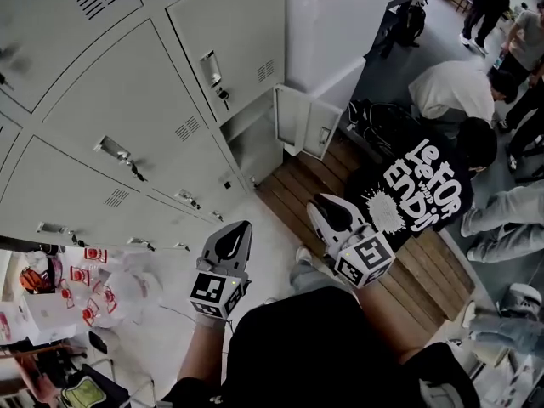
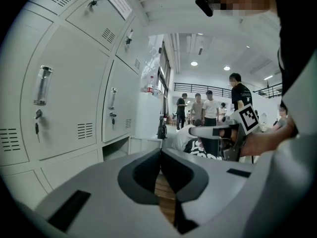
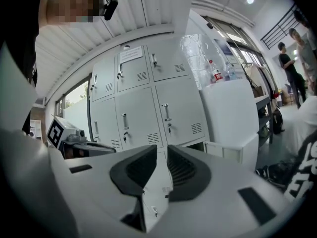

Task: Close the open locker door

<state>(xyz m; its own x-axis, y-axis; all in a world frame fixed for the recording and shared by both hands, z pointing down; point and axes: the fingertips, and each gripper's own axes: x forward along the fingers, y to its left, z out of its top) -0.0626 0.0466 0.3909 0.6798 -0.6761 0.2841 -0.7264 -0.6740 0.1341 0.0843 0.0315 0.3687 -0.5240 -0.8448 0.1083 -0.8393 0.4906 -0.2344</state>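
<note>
The grey locker bank [image 1: 127,100] fills the left of the head view. One low locker door [image 1: 308,126] stands swung out, next to its dark open compartment [image 1: 252,147]. Both grippers hang well short of it, above the floor. My left gripper [image 1: 242,226] is shut with nothing in it, and so is my right gripper [image 1: 321,202]. In the left gripper view the left gripper [image 2: 161,155] has its jaws touching, and the open door [image 2: 144,144] shows beyond it. In the right gripper view the right gripper [image 3: 162,150] is shut and empty, with the open door [image 3: 233,150] to its right.
A tall white cabinet [image 1: 340,24] stands right beside the open door. A wooden slatted platform [image 1: 416,279] runs along the floor, with a crouching person in a black printed shirt [image 1: 425,189] on it. More people are at the far right. Plastic bags [image 1: 110,296] lie at the lower left.
</note>
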